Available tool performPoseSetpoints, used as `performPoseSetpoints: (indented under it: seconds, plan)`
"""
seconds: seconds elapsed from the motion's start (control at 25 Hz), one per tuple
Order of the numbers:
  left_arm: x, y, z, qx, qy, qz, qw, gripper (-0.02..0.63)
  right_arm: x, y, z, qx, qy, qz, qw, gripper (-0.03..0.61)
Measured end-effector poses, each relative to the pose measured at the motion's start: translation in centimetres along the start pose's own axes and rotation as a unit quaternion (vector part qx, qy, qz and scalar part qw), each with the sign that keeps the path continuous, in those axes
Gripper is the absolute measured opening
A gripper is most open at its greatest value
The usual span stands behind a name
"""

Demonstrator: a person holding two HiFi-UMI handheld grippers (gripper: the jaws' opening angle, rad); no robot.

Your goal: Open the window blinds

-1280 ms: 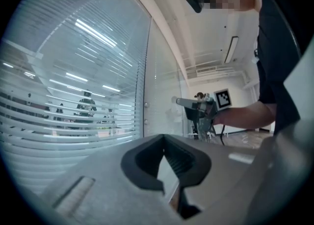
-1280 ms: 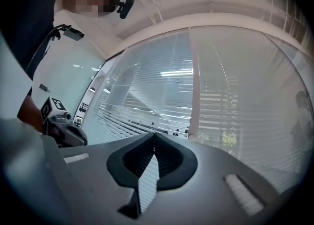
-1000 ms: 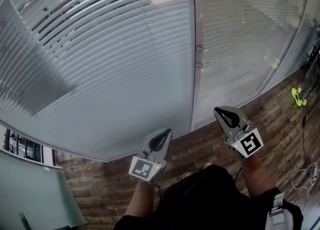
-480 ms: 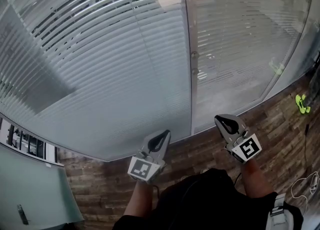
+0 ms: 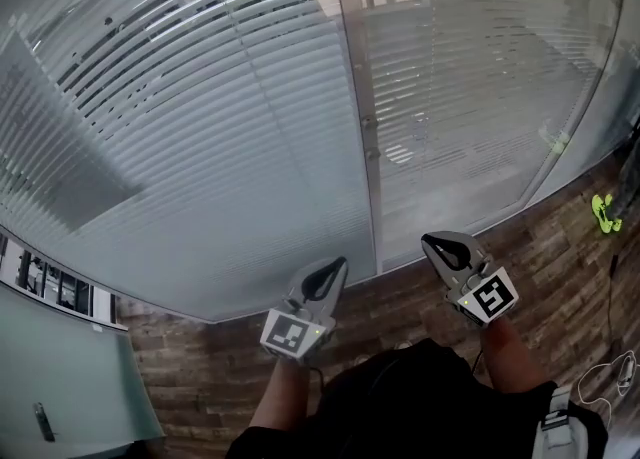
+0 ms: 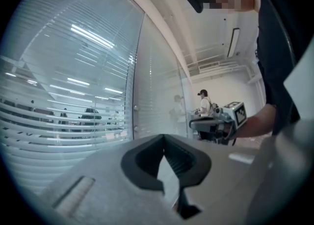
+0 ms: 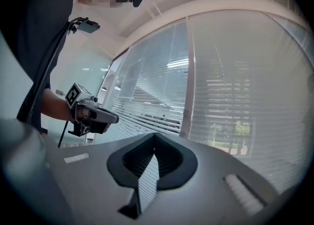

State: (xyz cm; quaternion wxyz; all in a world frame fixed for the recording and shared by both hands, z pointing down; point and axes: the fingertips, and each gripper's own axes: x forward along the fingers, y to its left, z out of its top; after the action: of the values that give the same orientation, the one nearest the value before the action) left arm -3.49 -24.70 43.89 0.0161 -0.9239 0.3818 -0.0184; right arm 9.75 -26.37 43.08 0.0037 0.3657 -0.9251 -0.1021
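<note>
Sidestepping: frame post point(image 5: 362, 127) drifts left; I'm only repositioning.
Blinds point(image 5: 200, 147): lowered.
Left gripper point(image 5: 335, 267), right gripper point(image 5: 432, 243): pinched together, empty.

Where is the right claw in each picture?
Head view: right claw at lower right, pointing at the window.
Left gripper view: middle right, seen from the side.
Right gripper view: bottom centre, shut, seen from behind.
Shared landmark: the window post between the blinds.
</note>
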Motion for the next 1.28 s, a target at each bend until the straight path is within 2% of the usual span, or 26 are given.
performPoseSetpoints:
  seconds: [0.28,0.44,0.64,0.84,1.0,1.16,1.28]
  plan:
    - [2.0,-1.1,-0.2,-0.004,0.007,-0.005,1.0000,0.003,-0.4,-1.5,-0.5,0.009,0.014,0.010,1.000,0.006]
    - [3.1,-1.1,0.0,0.006,-0.001,0.000,1.0000,0.003,-0.6,-2.8,-0.4,0.013,0.002,0.011,1.000,0.006]
    - [4.6,-1.8,0.2,-0.003,0.005,0.003,1.0000,0.004,-1.0,-3.8,-0.4,0.011,0.013,0.017,1.000,0.006]
    - [6.0,-2.5,-0.1,0.003,0.008,0.003,1.0000,0.003,-1.2,-4.9,-0.1,0.007,-0.007,0.022,1.000,0.006]
    - [7.1,-3.1,-0.2,0.008,0.009,0.006,0.9999,0.004,-2.1,-6.2,-0.9,0.018,0.003,0.017,1.000,0.006]
    - [7.9,-3.5,-0.3,0.014,0.010,0.009,0.9998,0.004,-2.3,-6.7,-0.4,0.008,-0.021,0.023,0.999,0.006]
    - [8.5,-3.5,-0.6,0.023,0.006,0.010,0.9997,0.003,-2.6,-7.0,-0.9,0.011,-0.014,0.026,0.999,0.006]
